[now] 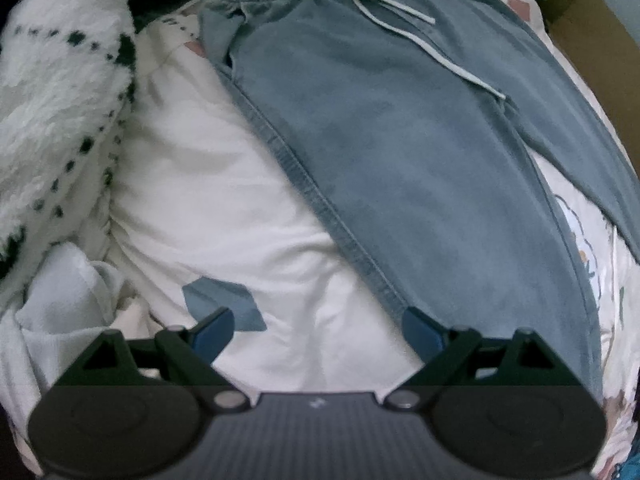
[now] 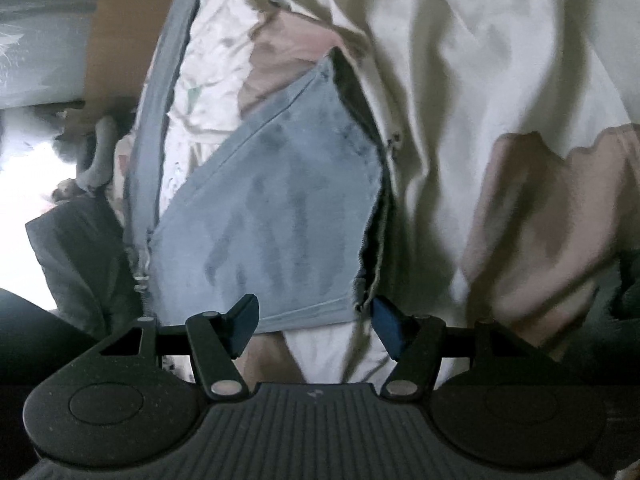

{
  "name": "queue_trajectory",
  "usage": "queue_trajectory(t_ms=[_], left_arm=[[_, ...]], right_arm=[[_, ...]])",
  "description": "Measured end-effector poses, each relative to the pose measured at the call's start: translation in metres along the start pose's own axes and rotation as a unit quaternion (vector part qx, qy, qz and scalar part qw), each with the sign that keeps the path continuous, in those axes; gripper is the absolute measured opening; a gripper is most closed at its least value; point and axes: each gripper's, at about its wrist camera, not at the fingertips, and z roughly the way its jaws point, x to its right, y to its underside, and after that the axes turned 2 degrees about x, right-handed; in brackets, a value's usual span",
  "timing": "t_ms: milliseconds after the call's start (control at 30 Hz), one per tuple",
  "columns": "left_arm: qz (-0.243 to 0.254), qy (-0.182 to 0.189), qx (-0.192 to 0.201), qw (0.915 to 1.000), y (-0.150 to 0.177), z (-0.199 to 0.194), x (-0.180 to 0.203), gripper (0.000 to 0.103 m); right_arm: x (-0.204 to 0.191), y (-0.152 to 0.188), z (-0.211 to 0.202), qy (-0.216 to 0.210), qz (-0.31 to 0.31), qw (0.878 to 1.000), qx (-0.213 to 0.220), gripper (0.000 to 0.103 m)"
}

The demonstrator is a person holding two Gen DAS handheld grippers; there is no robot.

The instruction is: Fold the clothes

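Inspecting both views finds no readable brand, label or writing on any item. Blue trousers (image 1: 400,152) lie flat on a white printed bedsheet (image 1: 224,184), their long axis running diagonally in the left wrist view: the elastic waistband with a white drawstring (image 1: 404,32) sits at the far end, and the side seam runs down toward the left gripper (image 1: 318,332). That gripper points steeply down, jaws standing apart and empty, its right finger (image 1: 420,330) just beside the seam's near end. A fluffy white blanket (image 1: 60,100) with dark dots lies left of the trousers. In the right wrist view, the trouser leg end (image 2: 280,200) lies ahead of the right gripper (image 2: 314,324), hem nearest it. Its jaws stand apart, the hem edge between the fingertips, unclamped.
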Motion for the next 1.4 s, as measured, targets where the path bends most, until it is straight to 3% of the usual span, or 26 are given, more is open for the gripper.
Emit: queue_trajectory(t_ms=[267,367,400,433,500,633,733,1067,1400], left_arm=[[-0.006,0.001,-0.004,1.0,0.002,-0.001,-0.009,0.092],[-0.011,0.005,-0.002,0.9999,0.001,0.0,-0.011,0.092],[-0.012,0.007,-0.002,0.9999,0.0,0.001,-0.011,0.092],[-0.012,0.009,-0.001,0.9999,-0.001,0.002,-0.011,0.092],[-0.014,0.014,0.001,0.9998,-0.002,0.004,-0.012,0.092],[-0.017,0.021,0.042,0.9988,-0.005,0.005,-0.011,0.092],[-0.025,0.038,0.061,0.9971,-0.006,0.007,-0.011,0.091],[-0.037,0.084,0.084,0.9922,-0.007,0.028,-0.011,0.085],[-0.082,0.135,0.083,0.9839,-0.009,0.051,-0.02,0.065]], right_arm=[[0.011,-0.002,0.031,0.014,0.021,1.0,-0.009,0.063],[0.013,-0.002,0.04,0.022,0.028,0.999,-0.011,0.05],[0.012,-0.003,0.042,0.027,0.026,0.999,-0.01,0.042],[0.01,-0.003,0.042,0.036,0.02,0.999,-0.01,0.027],[0.004,-0.004,0.043,0.057,0.002,0.998,-0.01,0.01],[-0.007,-0.007,0.032,0.086,-0.034,0.996,-0.011,0.009],[-0.015,-0.008,0.019,0.083,-0.043,0.996,-0.006,0.009],[-0.06,-0.006,-0.006,0.106,-0.097,0.99,0.013,0.009],[-0.088,-0.008,-0.024,0.123,-0.109,0.986,0.022,0.008]])
